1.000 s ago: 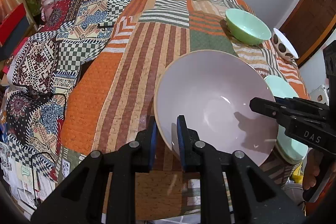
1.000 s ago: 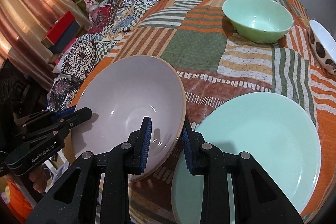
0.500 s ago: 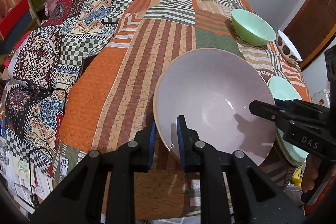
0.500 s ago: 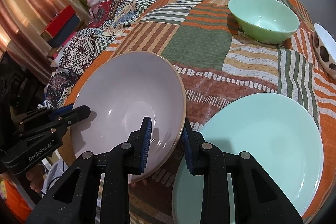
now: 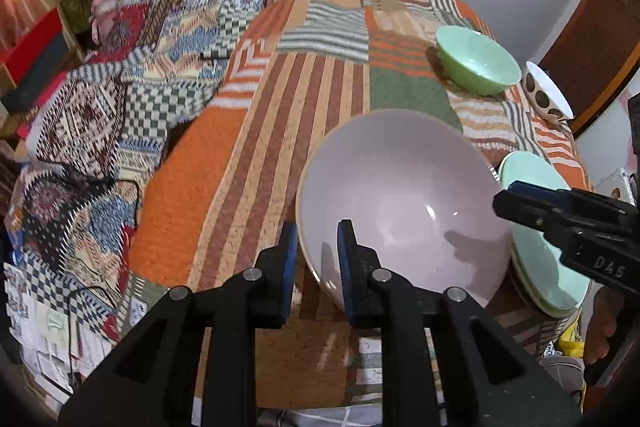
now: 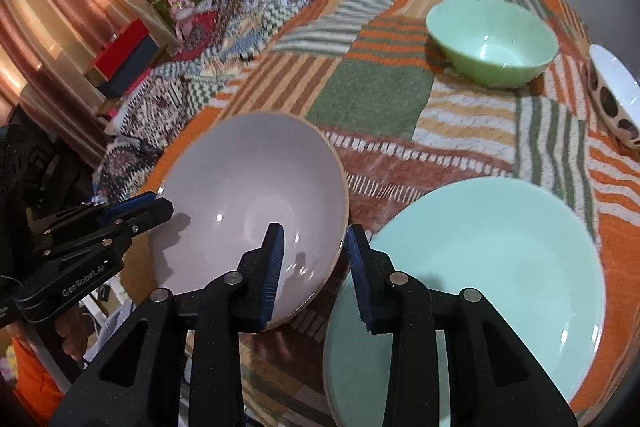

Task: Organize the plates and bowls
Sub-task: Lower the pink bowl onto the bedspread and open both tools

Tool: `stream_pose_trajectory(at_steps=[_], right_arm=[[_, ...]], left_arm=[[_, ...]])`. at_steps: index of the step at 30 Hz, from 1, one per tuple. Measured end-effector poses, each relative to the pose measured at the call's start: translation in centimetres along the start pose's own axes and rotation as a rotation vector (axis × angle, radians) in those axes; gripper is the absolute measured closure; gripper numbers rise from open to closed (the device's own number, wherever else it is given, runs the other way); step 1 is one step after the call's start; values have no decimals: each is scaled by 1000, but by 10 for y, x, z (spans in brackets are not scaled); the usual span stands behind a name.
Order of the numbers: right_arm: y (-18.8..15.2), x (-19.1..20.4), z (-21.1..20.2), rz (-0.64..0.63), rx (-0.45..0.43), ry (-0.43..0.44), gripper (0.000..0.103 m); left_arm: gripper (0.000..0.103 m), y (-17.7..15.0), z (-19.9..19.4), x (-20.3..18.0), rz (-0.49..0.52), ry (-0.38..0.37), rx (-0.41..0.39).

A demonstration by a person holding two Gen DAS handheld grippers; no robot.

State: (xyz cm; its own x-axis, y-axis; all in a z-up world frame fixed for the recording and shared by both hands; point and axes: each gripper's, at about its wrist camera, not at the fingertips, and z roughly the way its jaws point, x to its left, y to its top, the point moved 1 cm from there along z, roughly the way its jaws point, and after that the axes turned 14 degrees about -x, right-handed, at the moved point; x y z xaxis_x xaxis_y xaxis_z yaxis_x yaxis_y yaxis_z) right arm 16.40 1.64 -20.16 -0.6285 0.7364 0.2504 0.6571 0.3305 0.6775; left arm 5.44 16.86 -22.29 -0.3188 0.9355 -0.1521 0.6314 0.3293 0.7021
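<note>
A large pale pink bowl is held tilted over the patchwork tablecloth. My left gripper is shut on its near left rim; its tips show at the bowl's left in the right wrist view. My right gripper straddles the bowl's right rim, its jaws opening with a gap on each side of the rim. Its tips show at the bowl's right in the left wrist view. Beside the bowl, a mint plate lies at the table's near right.
A green bowl and a white bowl with brown spots stand at the far right of the table. Patterned quilts cover furniture on the left. A brown door is at the right.
The right gripper's jaws have spread apart and no longer pinch the bowl's rim. The left gripper keeps its hold. The bowl has barely moved.
</note>
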Motion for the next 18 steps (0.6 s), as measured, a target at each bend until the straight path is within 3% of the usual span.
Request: stream_pose_trajectory(at_steps=[4, 7, 9, 11, 14, 18], right_arm=[[7, -4, -22, -6, -59, -10, 72], [12, -9, -37, 5, -104, -12, 65], [16, -15, -49, 18, -143, -21, 60], [20, -23, -59, 33, -175, -31, 56], [26, -35, -73, 62, -217, -38, 54], [33, -51, -91, 85, -270, -68, 50]], left_arm=[[84, 12, -14, -12, 29, -7, -43], [81, 23, -27, -25, 65, -13, -90], [76, 30, -36, -36, 94, -14, -124], [61, 38, -44, -47, 116, -19, -163], [48, 49, -54, -64, 137, -32, -216], [45, 62, -58, -84, 161, -59, -247]])
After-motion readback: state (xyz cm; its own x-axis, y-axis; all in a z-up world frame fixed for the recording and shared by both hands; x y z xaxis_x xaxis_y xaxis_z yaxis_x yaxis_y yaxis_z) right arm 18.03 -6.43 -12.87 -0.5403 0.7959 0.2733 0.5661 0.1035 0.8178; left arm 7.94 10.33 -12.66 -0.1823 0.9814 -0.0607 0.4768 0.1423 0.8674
